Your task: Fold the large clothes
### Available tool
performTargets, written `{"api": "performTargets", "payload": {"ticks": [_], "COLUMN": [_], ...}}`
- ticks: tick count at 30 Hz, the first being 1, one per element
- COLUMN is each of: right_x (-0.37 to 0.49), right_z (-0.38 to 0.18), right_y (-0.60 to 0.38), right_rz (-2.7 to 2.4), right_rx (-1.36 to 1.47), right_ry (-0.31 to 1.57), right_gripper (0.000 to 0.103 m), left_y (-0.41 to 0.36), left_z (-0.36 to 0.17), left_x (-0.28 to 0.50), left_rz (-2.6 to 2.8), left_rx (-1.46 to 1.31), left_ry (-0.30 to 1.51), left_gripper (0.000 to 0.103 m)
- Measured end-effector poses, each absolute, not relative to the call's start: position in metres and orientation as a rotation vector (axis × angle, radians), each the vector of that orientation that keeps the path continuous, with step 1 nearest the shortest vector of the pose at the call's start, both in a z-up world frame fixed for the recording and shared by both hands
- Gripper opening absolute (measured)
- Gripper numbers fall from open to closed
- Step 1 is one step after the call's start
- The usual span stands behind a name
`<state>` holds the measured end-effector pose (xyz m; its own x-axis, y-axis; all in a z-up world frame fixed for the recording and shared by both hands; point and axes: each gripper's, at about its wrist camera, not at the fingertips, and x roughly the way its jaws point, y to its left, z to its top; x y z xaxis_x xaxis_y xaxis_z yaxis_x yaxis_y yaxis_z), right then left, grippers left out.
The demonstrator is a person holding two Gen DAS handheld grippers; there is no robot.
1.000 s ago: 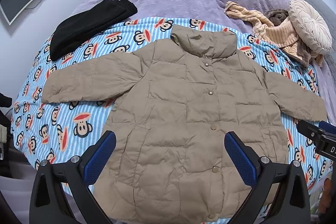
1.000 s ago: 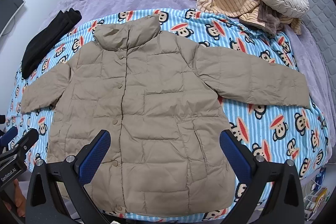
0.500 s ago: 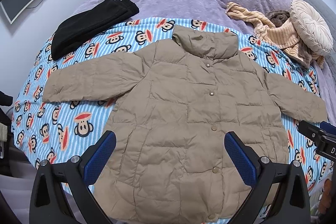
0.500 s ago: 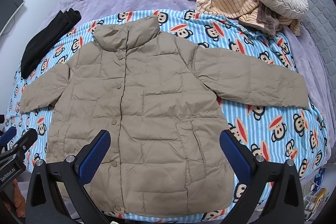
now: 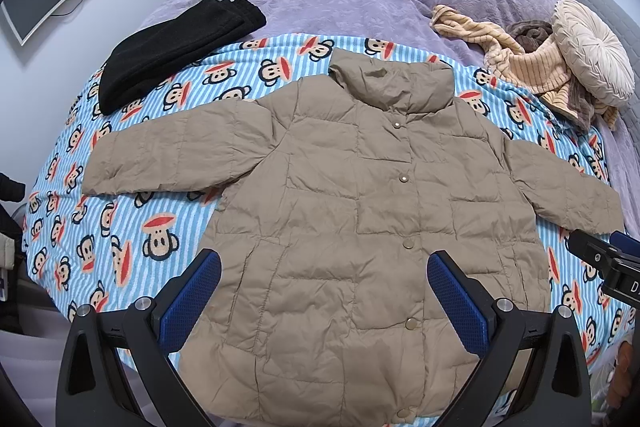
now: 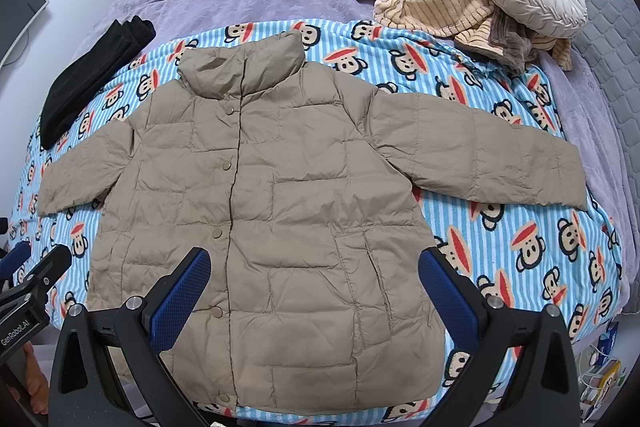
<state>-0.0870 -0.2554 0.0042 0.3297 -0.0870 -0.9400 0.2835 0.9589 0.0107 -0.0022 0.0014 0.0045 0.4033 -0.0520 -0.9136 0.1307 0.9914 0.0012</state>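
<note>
The tan puffer jacket point(image 5: 360, 211) lay spread flat, unchanged from a second earlier. The left gripper point(image 5: 323, 291) and right gripper point(image 6: 314, 285) hovered over its hem, jaws wide apart, empty, barely shifted.

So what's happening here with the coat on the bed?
A person holds a two-finger tool in each hand above a tan puffer jacket spread flat, buttoned, sleeves out, on a monkey-print blanket. The left tool and right tool both hover open over the lower part, gripping nothing. No fold has been made yet. Folded black clothing lies off to the side.
</note>
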Motion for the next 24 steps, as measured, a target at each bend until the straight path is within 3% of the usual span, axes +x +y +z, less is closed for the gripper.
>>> {"api": "performTargets", "payload": {"ticks": [24], "right_x": [-0.0881], "right_z": [0.0037], "right_y": [-0.2543], "right_rz": [-0.246], "right_rx": [0.182], "right_ry": [1.213], "right_gripper": [0.103], "left_y": [0.0011], "left_z": [0.0038], "left_x": [-0.0033], "left_rz": [-0.115], "left_rx": [0.077], "left_ry": [1.149], "left_gripper": [0.103]}}
